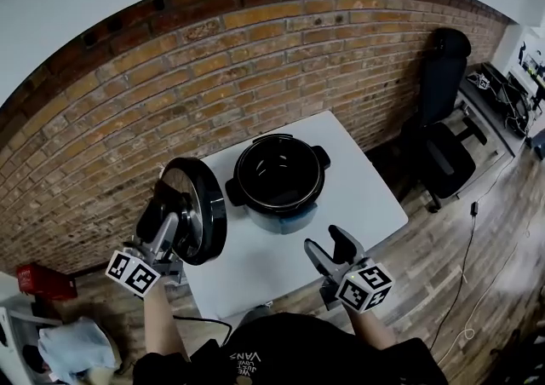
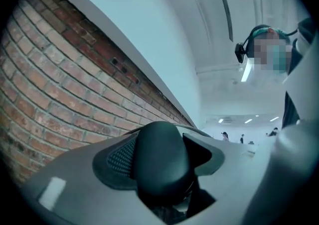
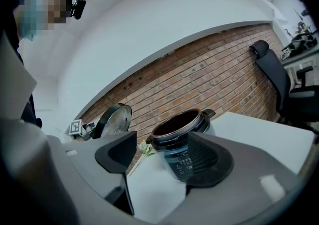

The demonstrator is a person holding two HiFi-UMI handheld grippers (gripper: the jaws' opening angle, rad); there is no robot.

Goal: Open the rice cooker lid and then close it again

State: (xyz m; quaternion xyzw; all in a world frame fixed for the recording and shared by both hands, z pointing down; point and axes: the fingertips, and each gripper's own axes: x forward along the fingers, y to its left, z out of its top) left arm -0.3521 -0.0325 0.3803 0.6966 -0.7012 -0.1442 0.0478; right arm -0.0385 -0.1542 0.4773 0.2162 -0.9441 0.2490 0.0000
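Observation:
The black rice cooker (image 1: 279,177) stands open on the white table (image 1: 366,204), and its dark inner pot shows. Its round lid (image 1: 194,209) is off the pot, held on edge in the air past the table's left side. My left gripper (image 1: 174,221) is shut on the lid's black knob (image 2: 159,159), which fills the space between its jaws. My right gripper (image 1: 332,247) hovers open over the table's front edge with nothing between its fingers. In the right gripper view the cooker (image 3: 182,134) lies straight ahead and the lid (image 3: 113,119) is to the left.
A brick wall (image 1: 213,60) runs behind the table. A black office chair (image 1: 443,119) stands to the right, beside a desk with equipment. A red object (image 1: 38,281) and a cloth lie on the floor at the left. A cable (image 1: 468,247) crosses the wooden floor.

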